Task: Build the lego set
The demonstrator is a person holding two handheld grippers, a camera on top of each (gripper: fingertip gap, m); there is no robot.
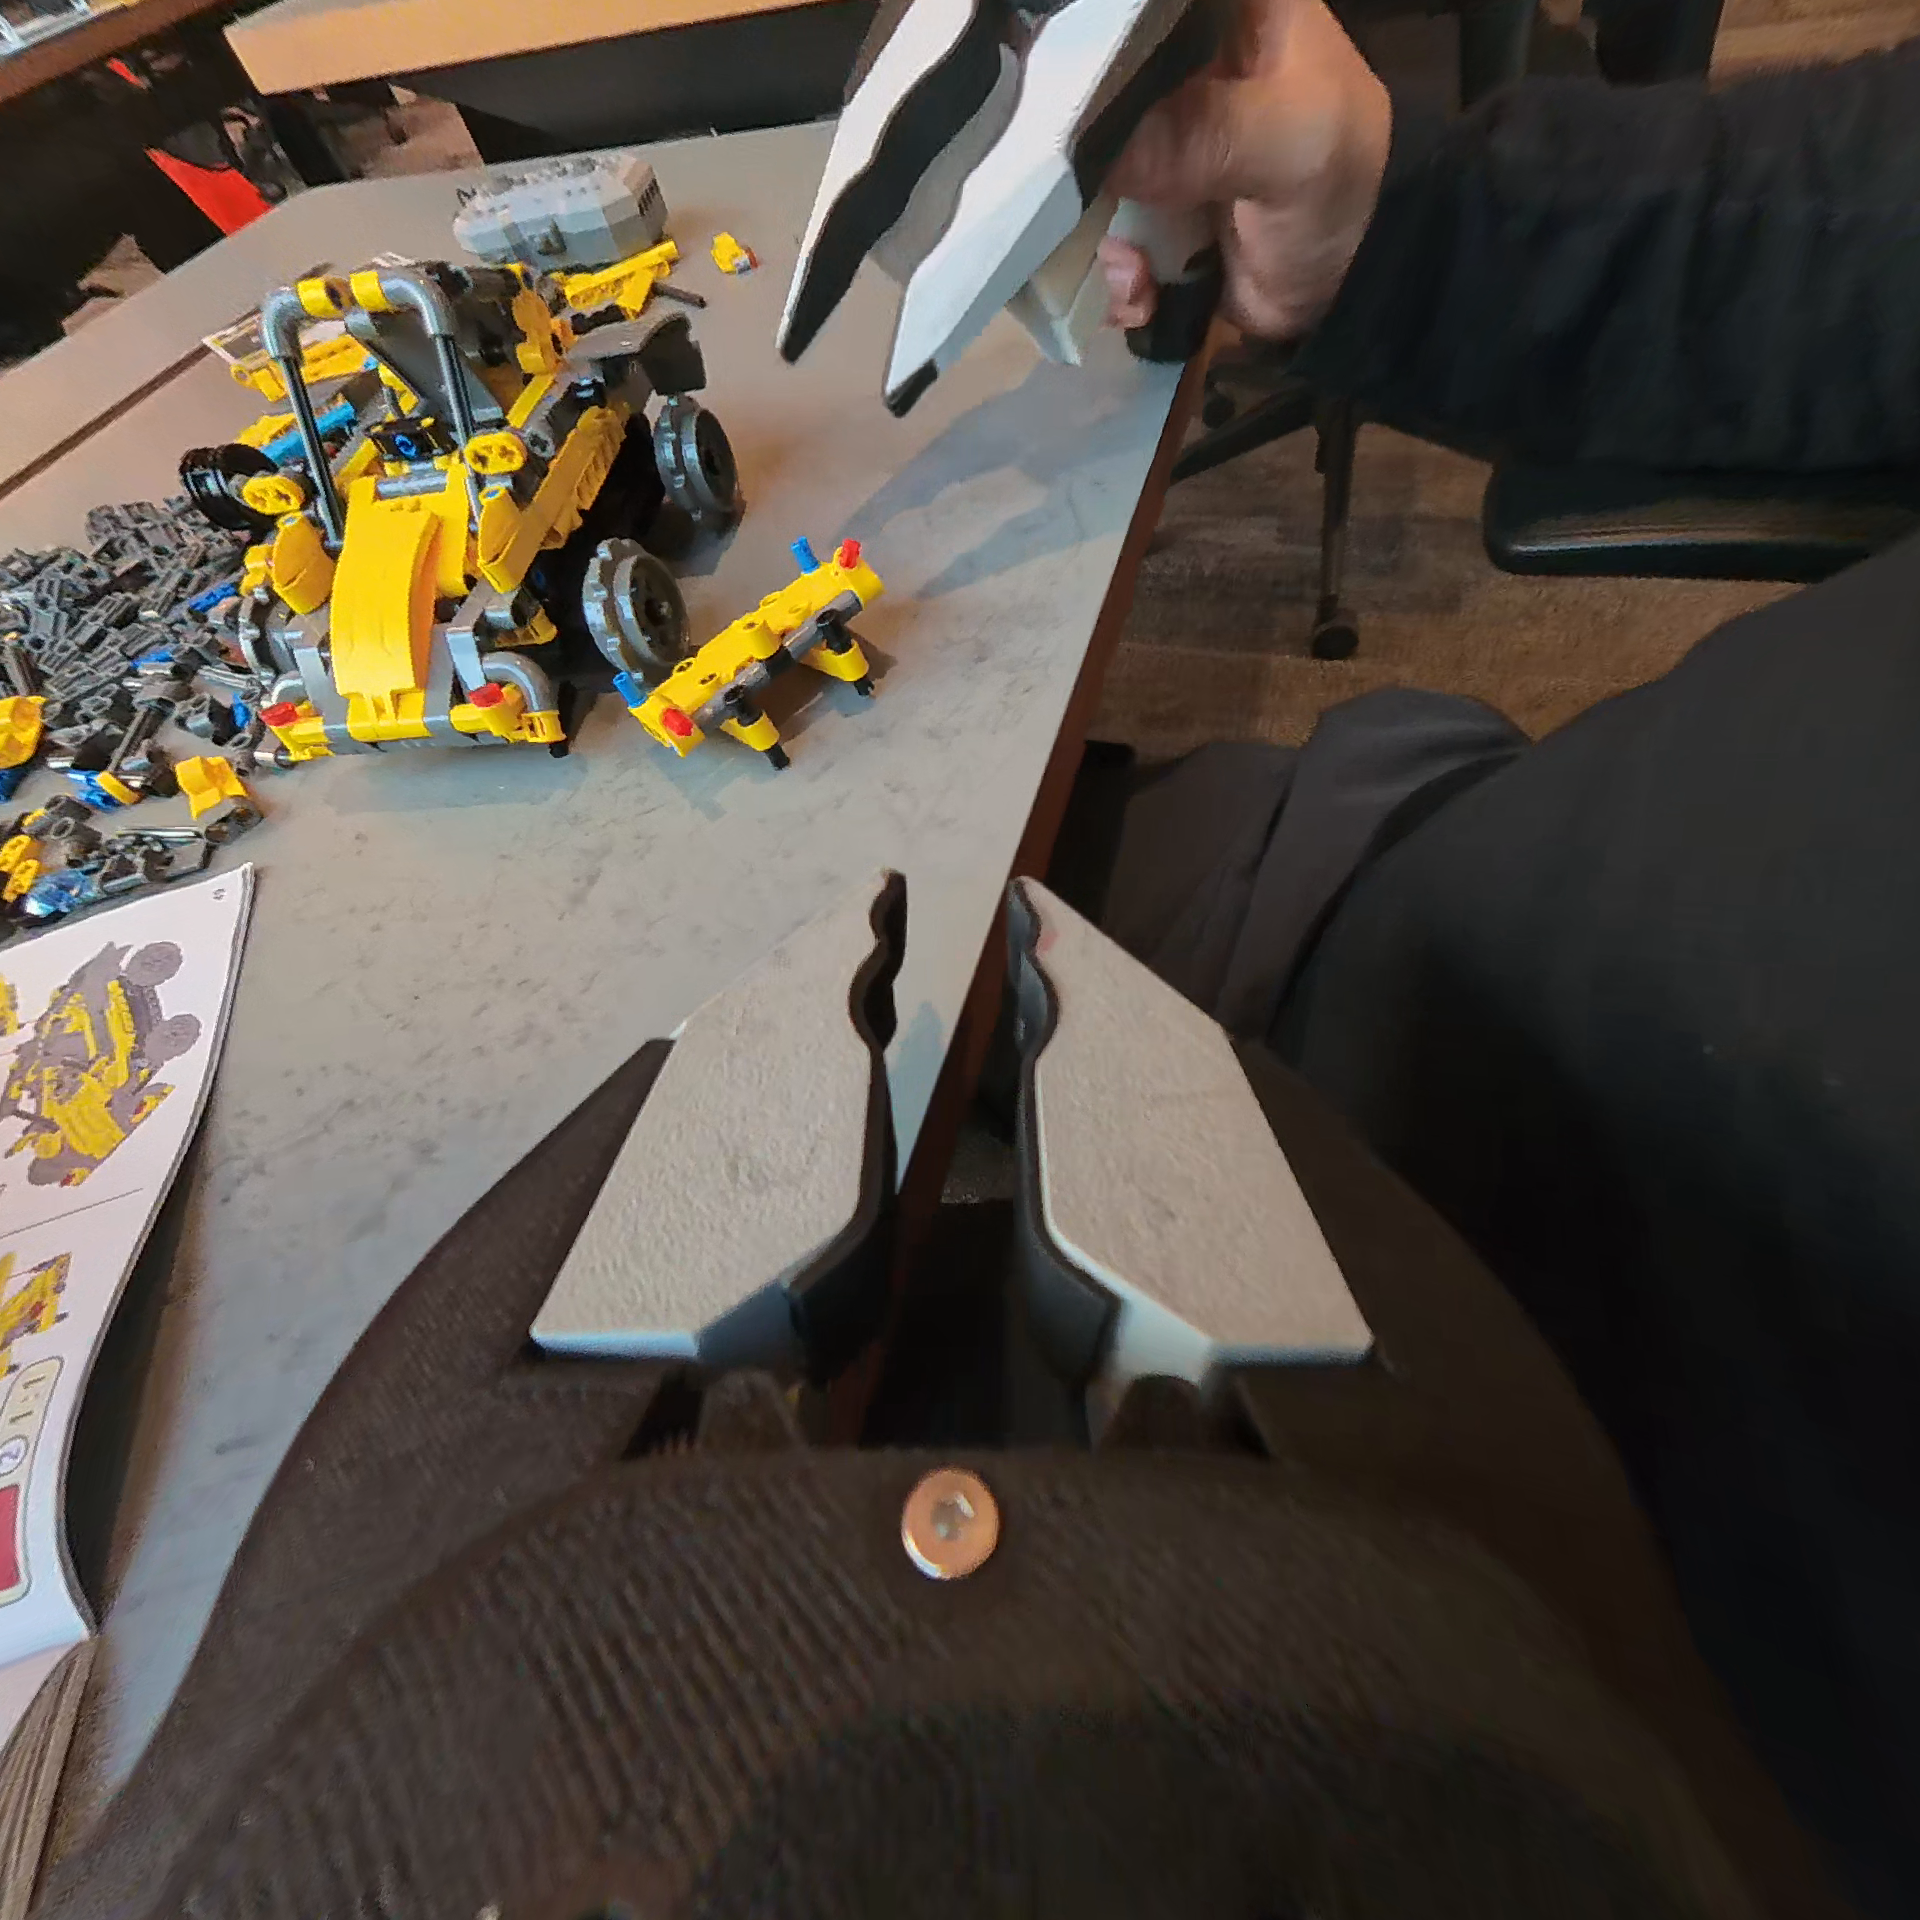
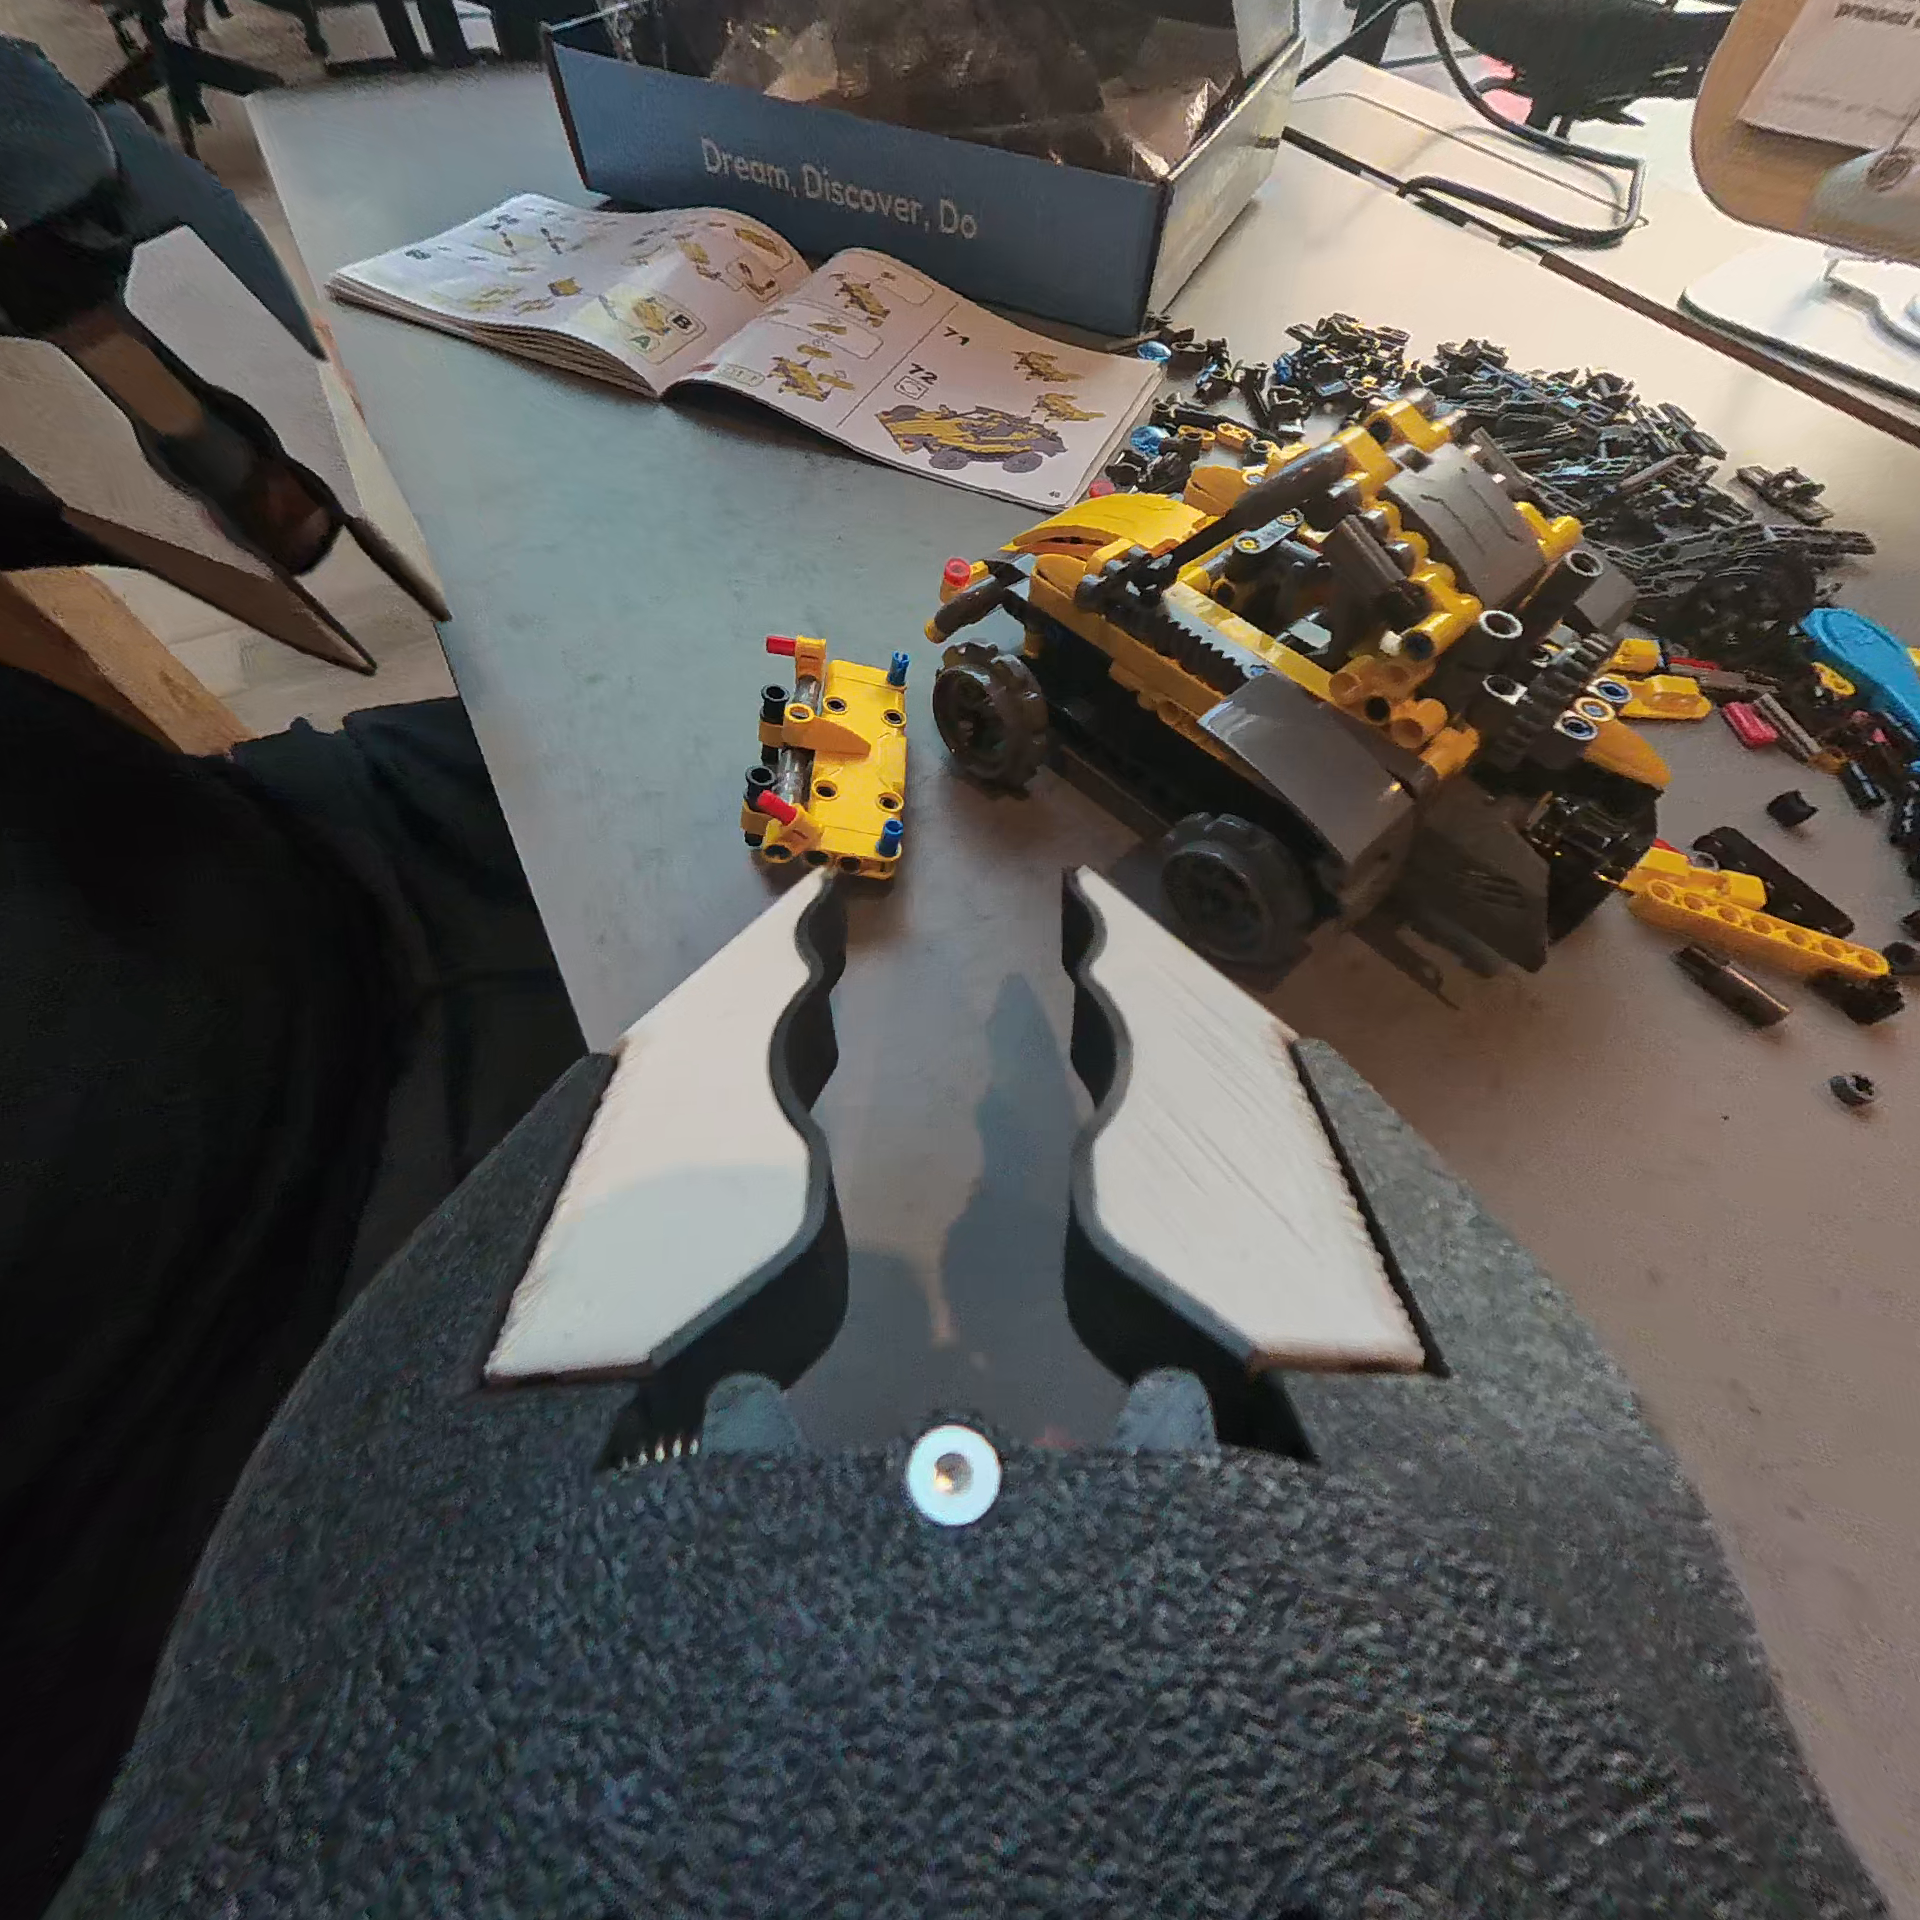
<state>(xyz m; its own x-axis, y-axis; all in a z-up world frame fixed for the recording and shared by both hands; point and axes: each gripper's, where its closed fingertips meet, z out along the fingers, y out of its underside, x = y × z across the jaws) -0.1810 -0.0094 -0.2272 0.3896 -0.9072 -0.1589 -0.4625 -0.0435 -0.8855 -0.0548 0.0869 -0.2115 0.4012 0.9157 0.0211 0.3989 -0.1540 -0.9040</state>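
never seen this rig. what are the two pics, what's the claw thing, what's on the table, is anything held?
No robot arm: a person holds a two-finger claw in each hand, each with a camera looking along its fingers. One picture is the left claw at the table edge, with the right claw farther off; the other is the right claw above the table. Both are open and empty. On the table: a yellow brick vehicle, a small yellow subassembly nearest the right claw, loose parts, an open instruction booklet and a blue box.

Warm light falls low from the side; the table (image 2: 644, 582) shows soft shadows and some glare. Edges bend strongly, far background is a little blurred.
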